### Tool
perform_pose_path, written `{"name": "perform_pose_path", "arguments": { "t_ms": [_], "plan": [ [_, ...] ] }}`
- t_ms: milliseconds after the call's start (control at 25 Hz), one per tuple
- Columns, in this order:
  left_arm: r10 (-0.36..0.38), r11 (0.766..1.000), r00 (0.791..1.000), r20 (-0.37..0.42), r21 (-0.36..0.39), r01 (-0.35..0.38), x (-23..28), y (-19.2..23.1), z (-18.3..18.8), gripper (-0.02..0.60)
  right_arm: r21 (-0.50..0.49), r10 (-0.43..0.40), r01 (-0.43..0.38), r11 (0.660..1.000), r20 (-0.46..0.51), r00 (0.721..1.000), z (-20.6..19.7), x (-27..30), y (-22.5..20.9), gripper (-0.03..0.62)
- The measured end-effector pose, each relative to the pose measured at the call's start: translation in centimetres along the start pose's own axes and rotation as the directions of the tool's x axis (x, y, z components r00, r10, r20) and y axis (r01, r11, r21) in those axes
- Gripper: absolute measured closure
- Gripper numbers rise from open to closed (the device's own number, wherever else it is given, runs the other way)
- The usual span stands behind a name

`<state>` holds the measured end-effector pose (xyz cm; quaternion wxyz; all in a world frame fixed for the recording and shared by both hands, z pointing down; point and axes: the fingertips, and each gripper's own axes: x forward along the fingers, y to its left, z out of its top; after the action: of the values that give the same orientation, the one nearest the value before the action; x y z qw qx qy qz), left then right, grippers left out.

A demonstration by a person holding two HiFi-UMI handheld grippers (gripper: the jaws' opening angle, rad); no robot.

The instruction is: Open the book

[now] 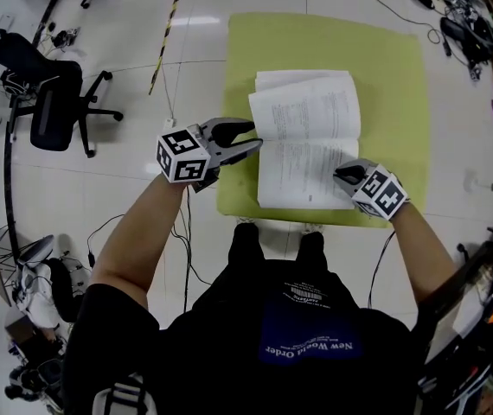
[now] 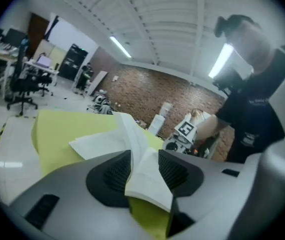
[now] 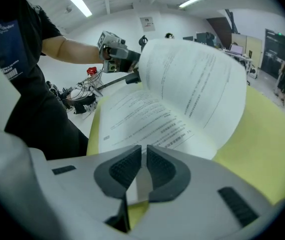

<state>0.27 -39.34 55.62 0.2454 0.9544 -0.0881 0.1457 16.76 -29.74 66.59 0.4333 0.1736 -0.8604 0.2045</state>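
Observation:
A book (image 1: 307, 145) lies open on the yellow-green table (image 1: 393, 76), with white printed pages showing and one leaf arched up over the middle (image 3: 197, 79). My left gripper (image 1: 253, 137) is at the book's left edge, its jaws apart. In the left gripper view the block of pages (image 2: 145, 176) runs between the pads with a gap on either side of it. My right gripper (image 1: 342, 176) sits at the book's near right corner. It is shut on a thin pale sheet (image 3: 142, 184) at the book's edge.
A black office chair (image 1: 52, 93) stands on the white floor to the left. A yellow-and-black striped bar (image 1: 167, 33) lies behind it. Cables and gear crowd the far right (image 1: 463, 15). My knees (image 1: 277, 240) touch the table's near edge.

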Motion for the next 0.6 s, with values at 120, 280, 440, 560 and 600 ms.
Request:
{"name": "perform_pose_path", "arguments": {
  "t_ms": [120, 280, 440, 560, 600],
  "plan": [
    [-0.061, 0.985, 0.993, -0.098, 0.157, 0.076, -0.6, -2.9, -1.8, 0.414, -0.034, 0.007, -0.007, 0.999, -0.012, 1.0, 0.1, 0.0, 0.4, 0.574],
    [-0.105, 0.908, 0.929, -0.354, 0.346, 0.235, -0.5, -6.3, -6.4, 0.414, -0.142, 0.051, -0.066, 0.988, -0.105, 0.993, -1.3, -2.1, 2.5, 0.549],
    [-0.083, 0.797, 0.746, -0.661, 0.406, 0.448, -0.6, -8.6, -14.2, 0.415, -0.225, 0.125, -0.207, 0.952, -0.332, 0.935, -7.2, -6.0, 6.4, 0.545],
    [-0.099, 0.811, 0.708, -0.699, 0.356, 0.464, -1.2, -8.9, -15.7, 0.416, -0.14, 0.187, -0.24, 0.961, -0.312, 0.932, -8.6, -9.5, 7.8, 0.545],
    [-0.107, 0.835, 0.724, -0.682, 0.334, 0.437, -1.6, -8.8, -15.4, 0.414, -0.102, 0.19, -0.222, 0.97, -0.255, 0.948, -8.0, -10.5, 7.6, 0.545]
  ]
}}
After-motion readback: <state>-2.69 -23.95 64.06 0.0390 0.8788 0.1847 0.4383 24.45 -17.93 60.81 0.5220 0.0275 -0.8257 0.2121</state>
